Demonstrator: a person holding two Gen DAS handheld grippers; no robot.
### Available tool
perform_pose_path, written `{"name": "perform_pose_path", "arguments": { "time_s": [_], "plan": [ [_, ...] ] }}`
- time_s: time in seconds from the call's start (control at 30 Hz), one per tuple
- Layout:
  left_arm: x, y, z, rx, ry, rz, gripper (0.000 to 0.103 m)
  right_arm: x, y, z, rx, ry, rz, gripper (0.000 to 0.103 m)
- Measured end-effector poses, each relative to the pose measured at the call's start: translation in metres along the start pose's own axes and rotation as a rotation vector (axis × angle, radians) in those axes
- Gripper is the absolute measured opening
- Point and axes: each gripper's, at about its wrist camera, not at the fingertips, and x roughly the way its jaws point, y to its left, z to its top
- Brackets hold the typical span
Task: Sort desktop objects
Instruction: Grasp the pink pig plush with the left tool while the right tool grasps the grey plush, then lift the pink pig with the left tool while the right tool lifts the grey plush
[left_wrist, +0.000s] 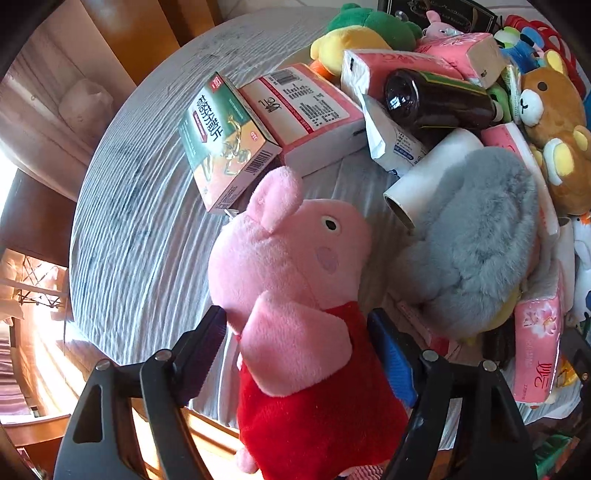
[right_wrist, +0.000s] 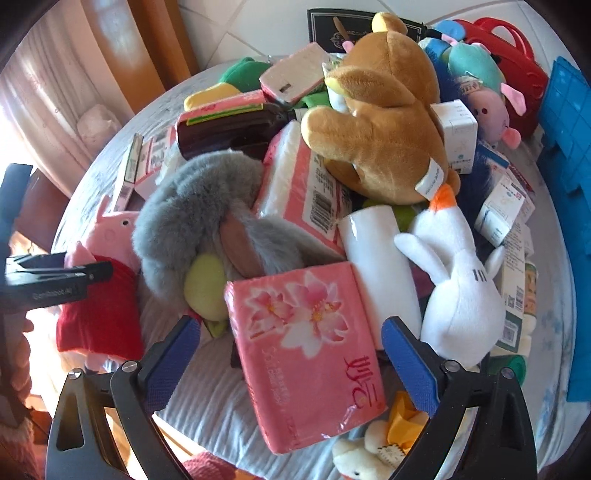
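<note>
- My left gripper (left_wrist: 295, 350) is clamped on the pink pig plush (left_wrist: 291, 266) at its red dress, at 6 o'clock in the left wrist view; its head points toward 12.
- A green box (left_wrist: 225, 140) lies on the table (left_wrist: 129, 221) at 11 o'clock from the pig, with a grey furry plush (left_wrist: 476, 243) at 3 o'clock.
- My right gripper (right_wrist: 291, 354) has its jaws apart, straddling the pink tissue pack (right_wrist: 306, 350) without pressing it.
- In the right wrist view, a white goose plush (right_wrist: 458, 295) sits at 3 o'clock from that pack and a brown bear plush (right_wrist: 380, 122) at 12; the pig is at 9.
</note>
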Motion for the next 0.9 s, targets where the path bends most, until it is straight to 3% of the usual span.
{"name": "perform_pose_path", "arguments": {
  "time_s": [0.07,0.1,0.13,0.17,0.33,0.53,0.67,0.8,0.9],
  "plan": [
    [0.014,-0.002,0.004,0.018,0.023,0.032,0.084,-0.004,0.011,0.010,0.003,-0.025,0.009,0.096],
    [0.019,-0.002,0.004,0.029,0.024,0.046,0.084,-0.007,0.014,0.013,-0.001,-0.038,0.009,0.079],
    [0.023,-0.001,0.003,0.035,0.013,0.051,0.084,-0.008,0.021,0.019,-0.001,-0.048,0.010,0.074],
    [0.023,0.003,0.002,0.031,-0.009,0.049,0.082,-0.008,0.028,0.025,0.005,-0.054,0.019,0.062],
    [-0.002,0.028,0.004,-0.018,-0.131,-0.036,0.071,0.007,0.061,0.048,0.017,-0.044,0.080,0.061],
    [-0.037,0.042,0.023,-0.006,-0.351,-0.029,0.071,0.049,0.087,0.066,0.031,0.014,0.048,0.070],
    [-0.016,0.036,0.034,0.021,-0.344,-0.062,0.071,0.083,0.082,0.070,0.081,0.053,-0.013,0.073],
    [-0.008,0.028,0.035,0.033,-0.356,-0.062,0.071,0.103,0.084,0.072,0.073,0.040,-0.088,0.055],
    [-0.010,0.022,0.034,0.045,-0.365,-0.065,0.071,0.100,0.085,0.073,0.090,0.011,-0.089,0.047]
  ]
}}
